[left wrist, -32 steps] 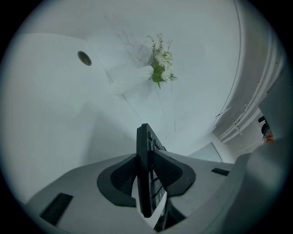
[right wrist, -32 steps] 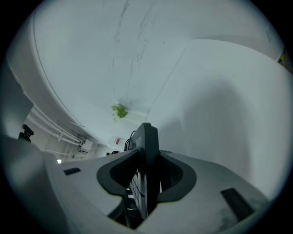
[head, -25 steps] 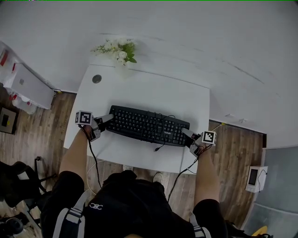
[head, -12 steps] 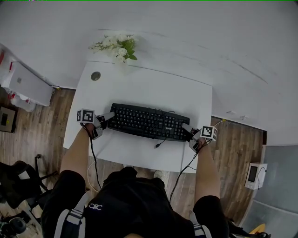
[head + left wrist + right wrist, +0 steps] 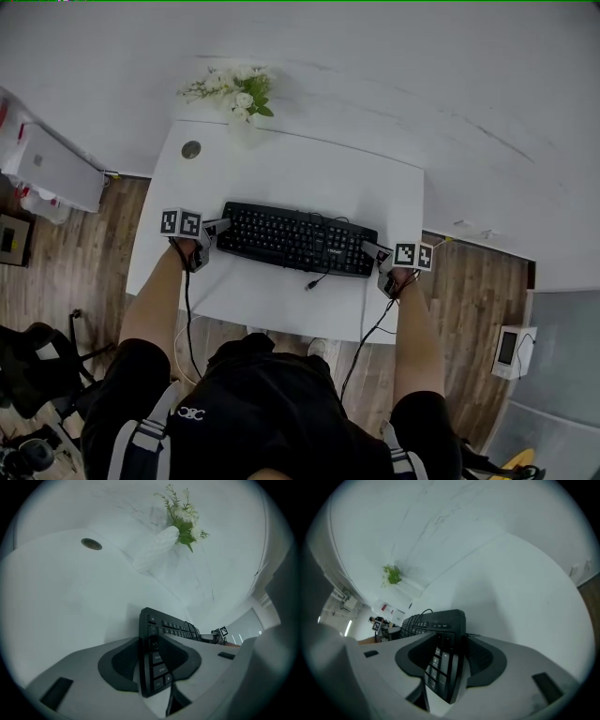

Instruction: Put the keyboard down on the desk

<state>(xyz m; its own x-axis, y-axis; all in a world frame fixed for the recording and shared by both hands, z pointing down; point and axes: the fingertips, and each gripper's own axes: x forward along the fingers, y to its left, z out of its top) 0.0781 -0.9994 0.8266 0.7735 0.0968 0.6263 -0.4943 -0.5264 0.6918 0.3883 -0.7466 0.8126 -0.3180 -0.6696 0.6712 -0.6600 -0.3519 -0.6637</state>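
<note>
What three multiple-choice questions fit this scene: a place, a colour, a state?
1. Where is the vase of flowers? A on the floor; B at the desk's far edge; C on a shelf.
2. The keyboard's colour? A white; B black; C red.
3. The keyboard's cable? A plugged into a screen; B wound round the vase; C loose end on the desk.
B, it stands at the far edge; B, keys and case are black; C, the plug lies free on the desktop.

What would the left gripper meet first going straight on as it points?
The black plastic keyboard: its end lies between the left gripper's jaws, which have just been opening; beyond it, probably the white desk.
</note>
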